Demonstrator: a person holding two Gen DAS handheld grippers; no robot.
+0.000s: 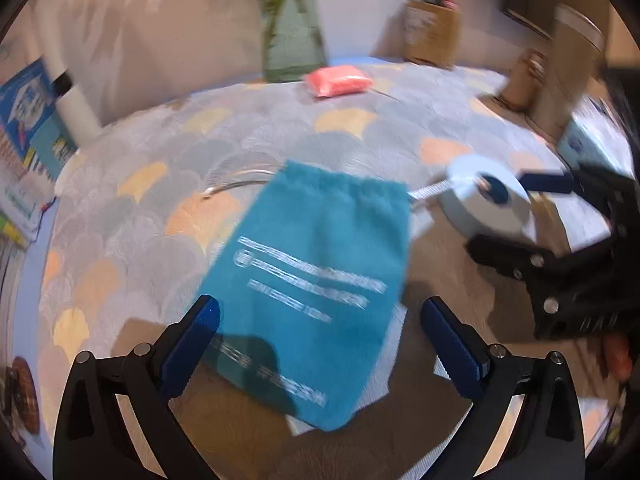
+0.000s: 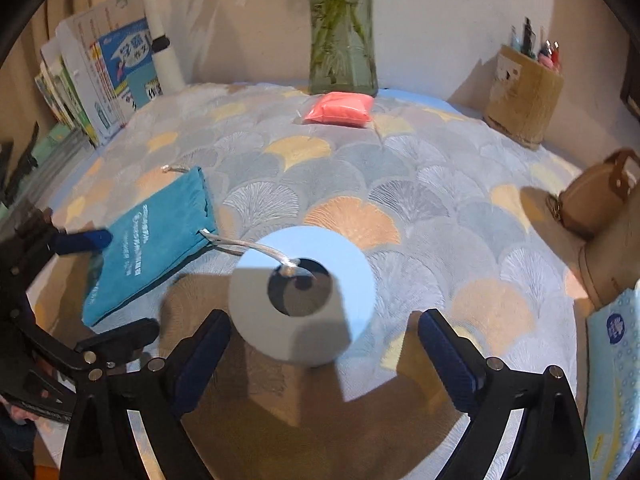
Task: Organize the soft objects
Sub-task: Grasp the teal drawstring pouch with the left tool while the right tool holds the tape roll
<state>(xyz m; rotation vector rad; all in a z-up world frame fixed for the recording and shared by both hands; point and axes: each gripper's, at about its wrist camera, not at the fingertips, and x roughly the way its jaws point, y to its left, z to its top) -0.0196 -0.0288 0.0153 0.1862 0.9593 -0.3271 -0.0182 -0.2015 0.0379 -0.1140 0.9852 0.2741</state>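
Spread wide at the bottom of the left wrist view, the left gripper is seen with its blue-padded fingers standing apart and nothing clamped between them. A teal drawstring pouch lies flat on the counter between and beyond the fingers, its printed side up and its gathered mouth pointing away; neither pad is pressed on it. A silver cord runs from the pouch mouth to a white tape roll lying just to the right. Beyond the roll, the right gripper is seen at the right edge. Farther back, a pink packet lies just in front of a glass vase, and a pen holder stands by the wall. The view is blurred.

From the right wrist view, the right gripper is likewise held wide open, with nothing gripped. The tape roll stands between and just beyond the fingers, untouched by either pad, and the cord ends at its central hole. The pouch lies to the left, one finger of the left gripper resting at its near edge. The pink packet, vase, pen holder, leaning books and a tan bag ring the counter.
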